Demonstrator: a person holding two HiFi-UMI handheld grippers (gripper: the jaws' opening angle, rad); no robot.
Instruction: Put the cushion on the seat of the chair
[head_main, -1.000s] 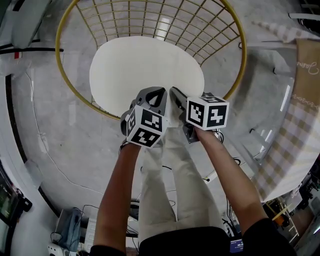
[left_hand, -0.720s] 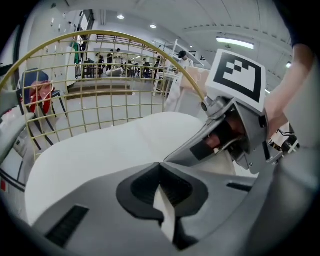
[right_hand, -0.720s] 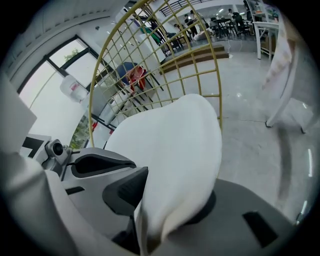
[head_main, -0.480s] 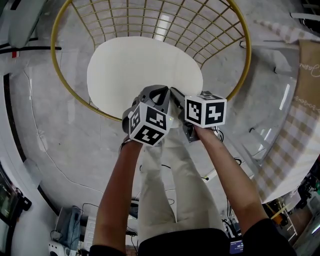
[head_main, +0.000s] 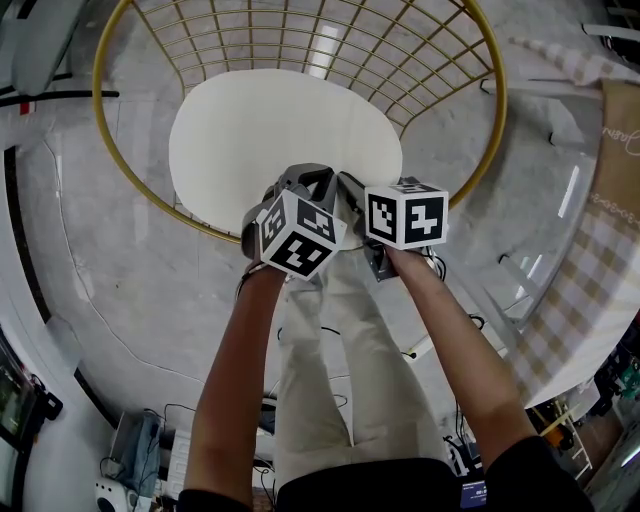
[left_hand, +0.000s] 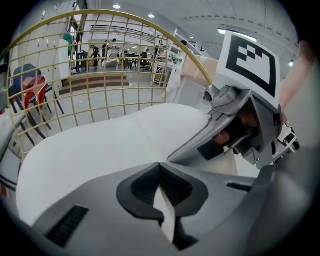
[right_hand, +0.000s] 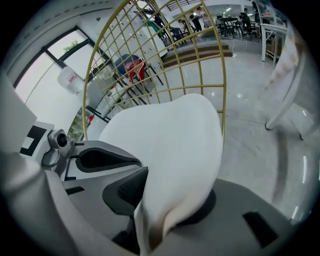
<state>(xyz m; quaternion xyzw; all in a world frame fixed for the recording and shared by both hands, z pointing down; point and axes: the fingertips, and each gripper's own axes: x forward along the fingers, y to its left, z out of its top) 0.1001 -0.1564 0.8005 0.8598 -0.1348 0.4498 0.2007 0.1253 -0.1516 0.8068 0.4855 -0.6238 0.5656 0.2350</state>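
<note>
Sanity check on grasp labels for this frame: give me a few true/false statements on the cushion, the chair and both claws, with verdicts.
1. The left claw and the right claw are each shut on the edge of the cushion. True.
2. The cushion is dark grey. False: it is white.
3. The chair has a gold wire-grid back and a gold rim. True.
4. The two claws hold opposite ends of the cushion. False: in the head view they sit side by side at its near edge.
</note>
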